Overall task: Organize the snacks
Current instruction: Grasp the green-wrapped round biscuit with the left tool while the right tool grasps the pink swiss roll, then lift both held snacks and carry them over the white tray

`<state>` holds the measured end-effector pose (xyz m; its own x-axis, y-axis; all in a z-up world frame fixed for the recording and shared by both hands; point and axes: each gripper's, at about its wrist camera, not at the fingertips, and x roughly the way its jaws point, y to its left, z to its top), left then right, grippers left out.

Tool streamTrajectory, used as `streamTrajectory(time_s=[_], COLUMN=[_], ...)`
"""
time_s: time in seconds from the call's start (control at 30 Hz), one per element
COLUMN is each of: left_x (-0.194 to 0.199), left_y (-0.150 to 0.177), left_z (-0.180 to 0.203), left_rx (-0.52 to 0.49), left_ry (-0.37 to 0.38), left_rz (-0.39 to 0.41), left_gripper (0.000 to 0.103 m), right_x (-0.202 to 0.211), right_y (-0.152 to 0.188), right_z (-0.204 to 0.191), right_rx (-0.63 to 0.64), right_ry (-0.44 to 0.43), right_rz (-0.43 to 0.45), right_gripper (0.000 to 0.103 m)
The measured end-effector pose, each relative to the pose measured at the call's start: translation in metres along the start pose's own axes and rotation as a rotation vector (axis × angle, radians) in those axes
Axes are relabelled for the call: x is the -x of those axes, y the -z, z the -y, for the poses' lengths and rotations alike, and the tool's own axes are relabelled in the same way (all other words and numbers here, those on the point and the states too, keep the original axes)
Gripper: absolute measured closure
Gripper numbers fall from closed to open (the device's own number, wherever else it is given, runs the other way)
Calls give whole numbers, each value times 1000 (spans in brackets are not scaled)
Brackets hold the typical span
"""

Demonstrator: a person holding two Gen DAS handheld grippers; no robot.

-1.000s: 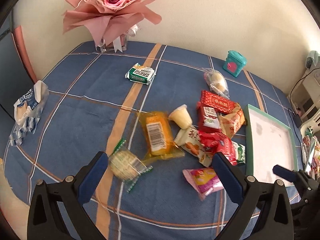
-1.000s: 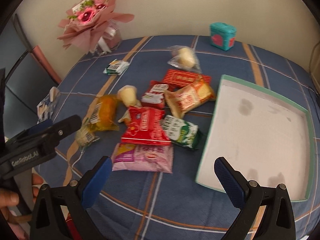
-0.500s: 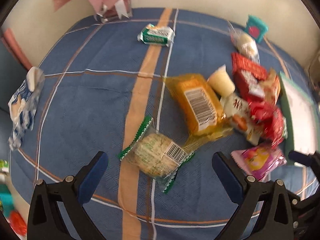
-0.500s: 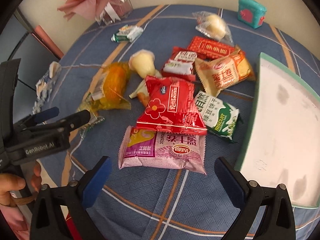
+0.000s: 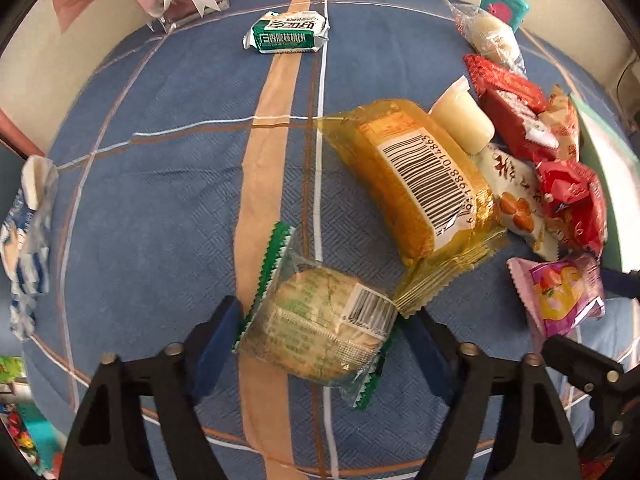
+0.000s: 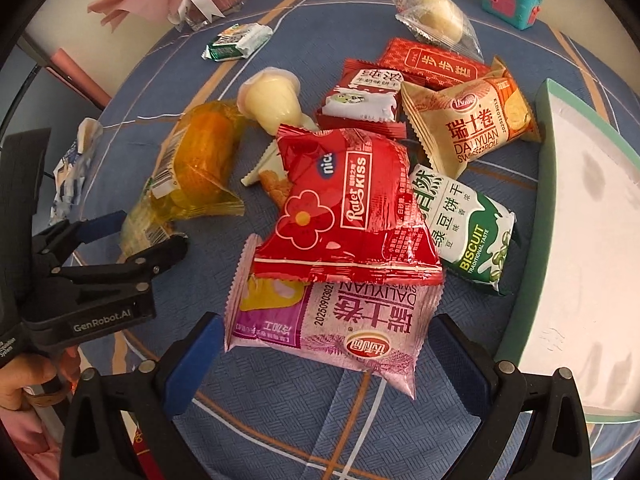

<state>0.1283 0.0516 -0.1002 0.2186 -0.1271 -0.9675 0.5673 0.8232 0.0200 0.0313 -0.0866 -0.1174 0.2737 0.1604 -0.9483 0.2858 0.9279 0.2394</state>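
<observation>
Left view only: I am seeing the round pale cake in a clear wrapper with green zigzag ends (image 5: 320, 332) lying on the blue checked cloth (image 5: 160, 200), its barcode facing up; the right view is showing only a sliver of it behind the other tool.
Left gripper (image 5: 320, 336): I am closing its jaws with that cake between the blue pads; I cannot tell whether both pads are pressing yet.
Right view only: I am seeing the pink foil Swiss-roll packet (image 6: 332, 332) lying flat, print upside down, half under the red glossy packet with a flower (image 6: 348, 208).
Right gripper (image 6: 324, 344): its jaws are standing wide around the pink packet, the pads just beside its ends, not squeezing.
Tray: the white tray with a green rim (image 6: 540, 240) is sitting just right of the snack pile, touching the green-and-white biscuit packet (image 6: 468, 232).
</observation>
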Motion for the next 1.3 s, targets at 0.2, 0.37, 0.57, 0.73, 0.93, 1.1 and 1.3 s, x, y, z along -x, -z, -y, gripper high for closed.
streamTrajectory(time_s=[0.2, 0.37, 0.57, 0.73, 0.93, 1.1, 1.3], left_x=[0, 8, 4, 3, 7, 5, 9], left_y=[-2, 3, 26, 42, 54, 56, 57], left_z=[-2, 0, -3, -8, -6, -5, -3], left_rx=[2, 43, 110, 166, 195, 209, 214], left_ry=[14, 15, 21, 18, 11, 1, -8], left_rz=[6, 8, 13, 16, 18, 11, -2], left_gripper=[37, 39, 40, 40, 40, 40, 40], right_x=[0, 3, 3, 2, 6, 5, -3], right_y=[-6, -7, -7, -5, 15, 17, 11], right_z=[3, 8, 17, 23, 27, 27, 18], right_rx=[-23, -38, -66, -70, -57, -52, -49], right_ry=[-11, -29, -62, -77, -96, -103, -106], right_rz=[1, 6, 12, 16, 17, 18, 32], right_gripper=[9, 18, 23, 27, 27, 24, 13])
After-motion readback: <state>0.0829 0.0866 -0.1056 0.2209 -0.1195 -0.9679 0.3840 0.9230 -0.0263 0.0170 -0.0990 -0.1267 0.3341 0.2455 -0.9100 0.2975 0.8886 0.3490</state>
